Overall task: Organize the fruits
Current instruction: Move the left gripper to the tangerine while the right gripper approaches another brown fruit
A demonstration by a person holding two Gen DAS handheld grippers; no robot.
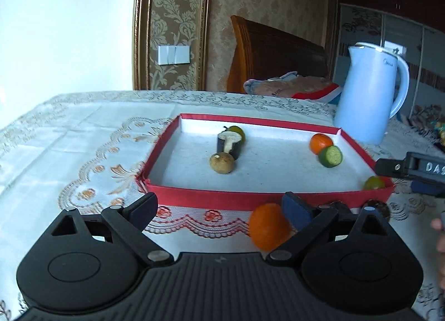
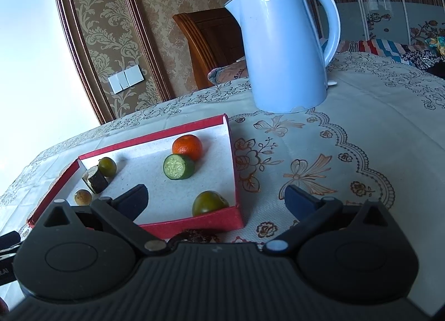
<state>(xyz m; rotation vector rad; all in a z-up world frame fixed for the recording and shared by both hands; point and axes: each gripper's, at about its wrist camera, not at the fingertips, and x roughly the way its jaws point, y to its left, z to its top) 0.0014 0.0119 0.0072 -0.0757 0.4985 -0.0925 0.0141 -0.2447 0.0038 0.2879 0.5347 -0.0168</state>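
Observation:
My left gripper (image 1: 221, 209) is open wide in front of the red tray (image 1: 250, 198). A blurred orange (image 1: 268, 226) sits between its fingers, close against the right pad (image 1: 294, 209); the left pad is well away from it. In the tray lie another orange (image 1: 321, 143), a cucumber piece (image 1: 331, 156), a green fruit (image 1: 374, 183), an eggplant piece (image 1: 229, 144) and a brown round fruit (image 1: 222, 163). My right gripper (image 2: 217, 200) is open over the tray's near right corner (image 2: 239, 221), with nothing between its fingers. The green fruit (image 2: 208, 202) lies just ahead of it.
A light blue kettle (image 2: 283, 51) stands on the lace tablecloth (image 2: 333, 154) behind and to the right of the tray. A dark round thing (image 2: 194, 234) lies on the cloth against the tray's front wall. A wooden headboard and bedding are beyond the table.

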